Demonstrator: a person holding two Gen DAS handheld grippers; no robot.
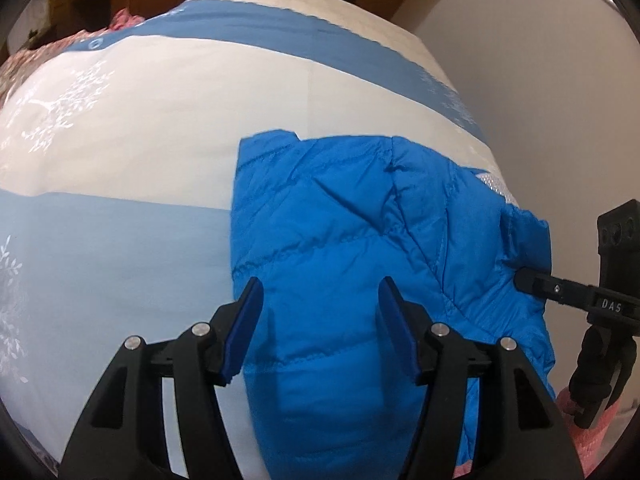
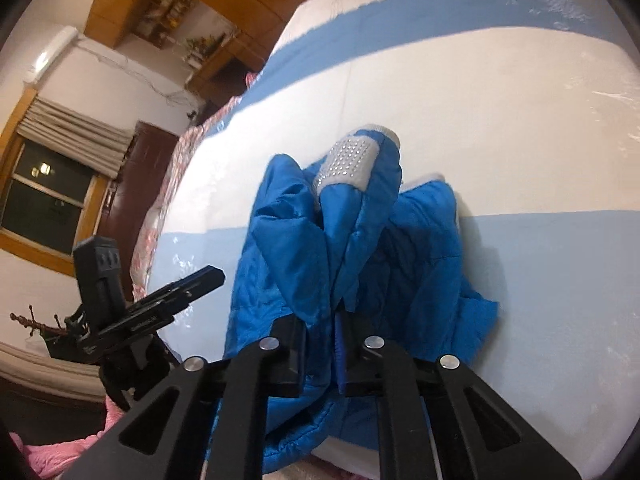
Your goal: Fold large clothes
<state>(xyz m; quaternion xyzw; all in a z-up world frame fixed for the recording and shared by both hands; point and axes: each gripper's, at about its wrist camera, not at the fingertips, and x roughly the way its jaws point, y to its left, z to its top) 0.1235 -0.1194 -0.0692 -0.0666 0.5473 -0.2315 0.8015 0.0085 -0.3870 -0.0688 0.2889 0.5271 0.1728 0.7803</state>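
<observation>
A: Since the bed [image 1: 160,120] takes up most of both views, start there. Its blue-and-white striped cover is what carries the work, and your blue puffer jacket [image 1: 340,240] lies on it near the edge closest to you, partly folded into a bundle.

B: Which step am I on?

A: By my reading, mid-fold. Your right hand-held gripper [image 2: 322,350] is pinched tight on a ridge of jacket fabric, the jaws nearly together with cloth between them. Your left hand-held gripper [image 1: 318,324] hangs over the jacket with jaws spread wide, holding nothing.

B: And next?

A: Probably carry the pinched fabric across the body and lay it flat, with the left hand-held gripper pressing the bundle steady. Watch the sleeve with the studded grey cuff [image 2: 352,160]; it stands up loose and may slip out.
</observation>
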